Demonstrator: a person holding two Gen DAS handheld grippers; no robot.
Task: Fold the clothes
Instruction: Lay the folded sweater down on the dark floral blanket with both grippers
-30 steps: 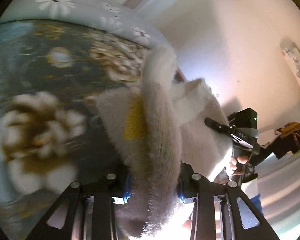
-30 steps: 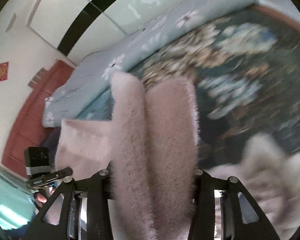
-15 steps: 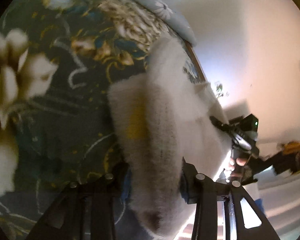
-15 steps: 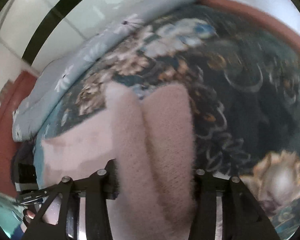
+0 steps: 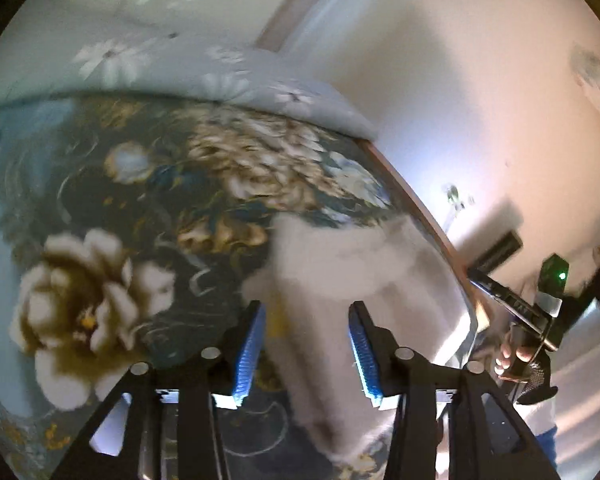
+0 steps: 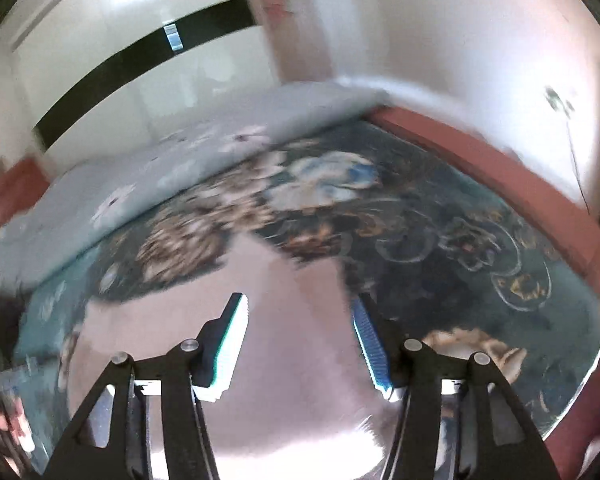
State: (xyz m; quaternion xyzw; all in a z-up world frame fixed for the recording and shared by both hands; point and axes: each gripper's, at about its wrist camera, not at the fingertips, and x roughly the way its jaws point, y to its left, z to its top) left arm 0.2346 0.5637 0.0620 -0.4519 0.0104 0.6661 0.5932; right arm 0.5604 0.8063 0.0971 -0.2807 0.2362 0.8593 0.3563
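**Me:** Nearest my left gripper (image 5: 306, 344), the jaws stand wide apart with nothing pinched. The fluffy cream sweater (image 5: 352, 280) lies between and beyond the blue pads (image 5: 247, 354), on the dark floral bedspread (image 5: 148, 200), close to the bed's right edge.

**Partner:** And the right side?

**Me:** The right gripper (image 6: 300, 344) is much the same: jaws wide, holding nothing, hanging just above the sweater (image 6: 284, 360), which fills the lower middle of that view. Both tools point forward and down across the bed. In the left view I can see the right gripper (image 5: 516, 312) off to the side, past the bed edge, with the person's hand (image 5: 514, 360) round its handle.

**Partner:** What worries you?

**Me:** My guess is the fold could slump. The knit looks thick and springy, so a doubled layer may spring open with nothing pressing it. It also sits near the wooden bed rail (image 5: 416, 204); a careless nudge might push a sleeve over the side. Both views are smeared, so I can't tell whether the edges line up.

**Partner:** Anything further off?

**Me:** The pale daisy-print quilt (image 6: 148, 184) is bunched at the far end, well apart from the sweater, so snagging it seems unlikely.
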